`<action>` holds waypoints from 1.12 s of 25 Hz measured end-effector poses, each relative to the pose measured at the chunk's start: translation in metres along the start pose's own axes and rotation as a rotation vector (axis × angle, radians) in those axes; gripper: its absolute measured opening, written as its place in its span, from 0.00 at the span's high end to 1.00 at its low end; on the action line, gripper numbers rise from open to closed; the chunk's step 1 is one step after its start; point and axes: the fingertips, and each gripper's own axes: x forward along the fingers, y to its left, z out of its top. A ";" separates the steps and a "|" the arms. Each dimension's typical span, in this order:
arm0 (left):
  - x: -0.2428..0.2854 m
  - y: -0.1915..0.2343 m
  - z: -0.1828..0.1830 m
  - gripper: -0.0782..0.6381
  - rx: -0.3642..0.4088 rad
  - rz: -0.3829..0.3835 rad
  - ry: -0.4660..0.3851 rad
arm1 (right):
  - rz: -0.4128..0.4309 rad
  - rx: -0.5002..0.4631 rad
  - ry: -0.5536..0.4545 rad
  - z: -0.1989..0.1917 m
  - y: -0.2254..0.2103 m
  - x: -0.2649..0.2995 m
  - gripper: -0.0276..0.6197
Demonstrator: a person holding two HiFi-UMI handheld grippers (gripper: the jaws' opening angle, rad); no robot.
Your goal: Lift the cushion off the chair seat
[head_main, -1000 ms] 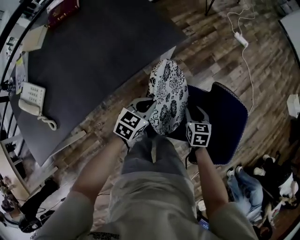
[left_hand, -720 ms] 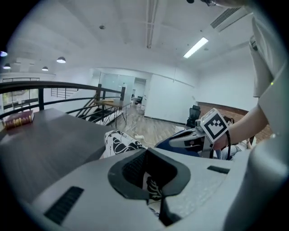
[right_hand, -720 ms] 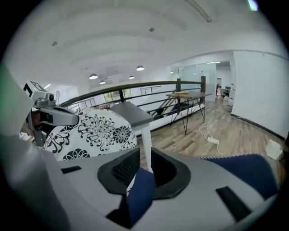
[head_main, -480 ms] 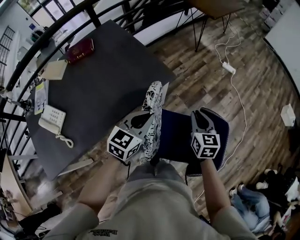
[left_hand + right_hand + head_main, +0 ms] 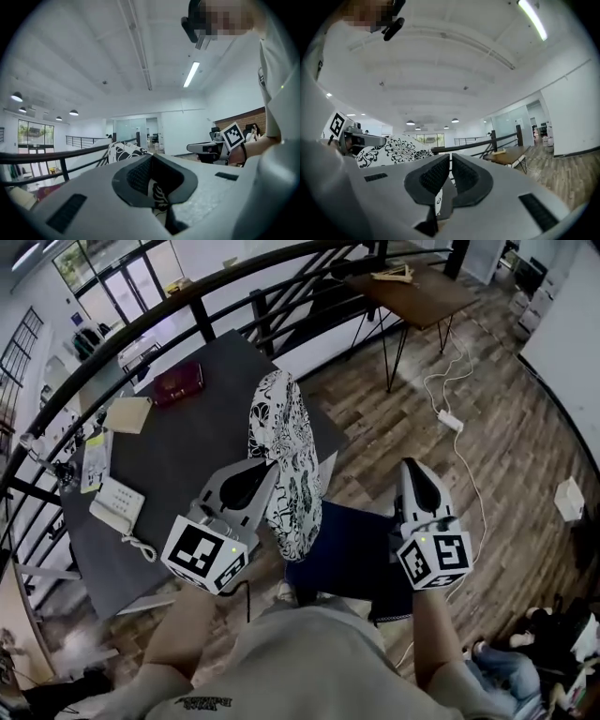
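Left jaws: the left gripper (image 5: 152, 177) is clenched on an edge of the cushion (image 5: 286, 451); in the left gripper view I see its black-and-white flowered fabric pinched between the pads.
Right jaws: the right gripper (image 5: 450, 171) has just been closing and its pads now stand all but together, with only a thin slit between them and nothing gripped.
Hard to tell: a pale scrap shows low in that slit, and I cannot say what it is.
Cushion: it hangs on edge from the left gripper, raised clear of the chair seat (image 5: 352, 554). In the head view its upper part lies over the corner of the desk (image 5: 202, 442).
Grippers apart: in the head view the right gripper is over the seat's right side, well apart from the cushion.
Chair seat: navy, below and between the two grippers. Its near edge is cut off by my operator's shirt (image 5: 309, 667), and the legs are hidden.
Desk: it has a dark top and stands left of the chair. It carries a telephone (image 5: 114, 507), a tan notebook (image 5: 128, 413) and a red booklet (image 5: 178, 383).
Beyond: a black railing (image 5: 200, 320) runs behind the desk, and a wooden table (image 5: 422, 296) stands past it.
Floor: wood planks, with a white power strip (image 5: 450, 420) and its cable trailing on them.
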 end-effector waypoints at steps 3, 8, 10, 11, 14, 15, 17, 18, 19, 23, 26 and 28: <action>-0.018 0.004 0.046 0.88 0.041 0.017 -0.072 | 0.044 -0.046 -0.092 0.044 0.017 -0.002 0.94; -0.050 0.008 0.098 0.88 0.036 0.030 -0.183 | 0.110 -0.072 -0.193 0.083 0.049 -0.015 0.94; -0.061 0.012 0.110 0.88 0.029 0.031 -0.225 | 0.144 -0.072 -0.208 0.091 0.064 -0.018 0.94; -0.065 0.012 0.114 0.88 0.047 0.036 -0.239 | 0.159 -0.070 -0.211 0.092 0.071 -0.018 0.94; -0.075 0.009 0.118 0.88 0.094 0.058 -0.255 | 0.187 -0.064 -0.207 0.085 0.084 -0.021 0.94; -0.079 0.007 0.116 0.88 0.083 0.062 -0.253 | 0.194 -0.068 -0.193 0.080 0.088 -0.021 0.94; -0.085 0.001 0.110 0.88 0.041 0.062 -0.249 | 0.208 -0.062 -0.158 0.068 0.093 -0.023 0.94; -0.086 -0.003 0.105 0.88 0.024 0.060 -0.244 | 0.216 -0.051 -0.141 0.061 0.093 -0.025 0.94; -0.084 -0.009 0.099 0.88 0.009 0.058 -0.236 | 0.224 -0.038 -0.125 0.054 0.091 -0.028 0.94; -0.073 -0.031 0.074 0.88 -0.033 0.051 -0.190 | 0.239 -0.013 -0.088 0.035 0.079 -0.043 0.94; -0.069 -0.034 0.068 0.88 -0.042 0.040 -0.174 | 0.234 -0.020 -0.086 0.036 0.079 -0.043 0.95; -0.070 -0.031 0.065 0.88 -0.049 0.030 -0.166 | 0.228 -0.024 -0.081 0.038 0.082 -0.039 0.95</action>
